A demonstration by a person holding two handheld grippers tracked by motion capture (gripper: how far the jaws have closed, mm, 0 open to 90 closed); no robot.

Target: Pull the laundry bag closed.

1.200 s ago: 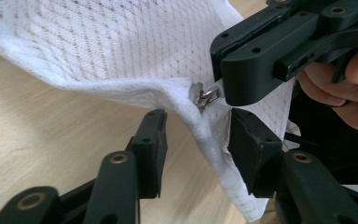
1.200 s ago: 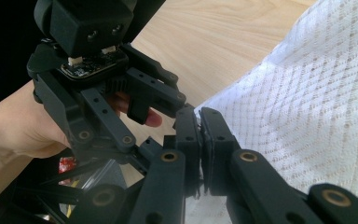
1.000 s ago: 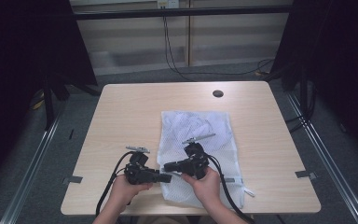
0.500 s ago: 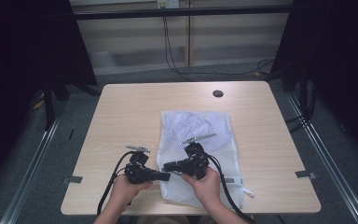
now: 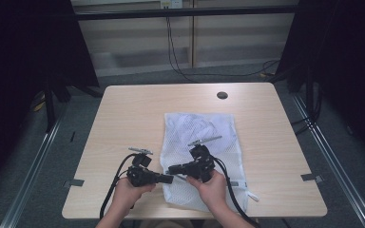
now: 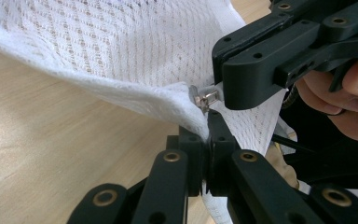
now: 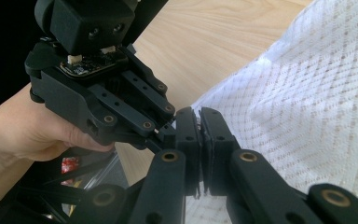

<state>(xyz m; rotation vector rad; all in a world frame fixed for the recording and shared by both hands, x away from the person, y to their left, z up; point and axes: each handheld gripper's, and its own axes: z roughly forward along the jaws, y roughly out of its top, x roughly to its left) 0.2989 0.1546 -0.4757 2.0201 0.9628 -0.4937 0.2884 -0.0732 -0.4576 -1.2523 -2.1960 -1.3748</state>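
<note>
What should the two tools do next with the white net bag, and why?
Probably pull the zipper tab sideways. The left tool has just closed on the mesh bag's edge, and the right tool pinches the metal tab beside it, so the bag is braced for sliding the zipper.

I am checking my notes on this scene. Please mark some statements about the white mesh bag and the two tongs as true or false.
1. The mesh bag lies on the wooden table. True.
2. The left tongs are shut on the edge of the mesh bag. True.
3. The right tongs stand wide open above the table. False: they are shut, at the metal zipper pull.
4. The bag hangs over the far edge of the table. False: it lies towards the near edge.
</note>
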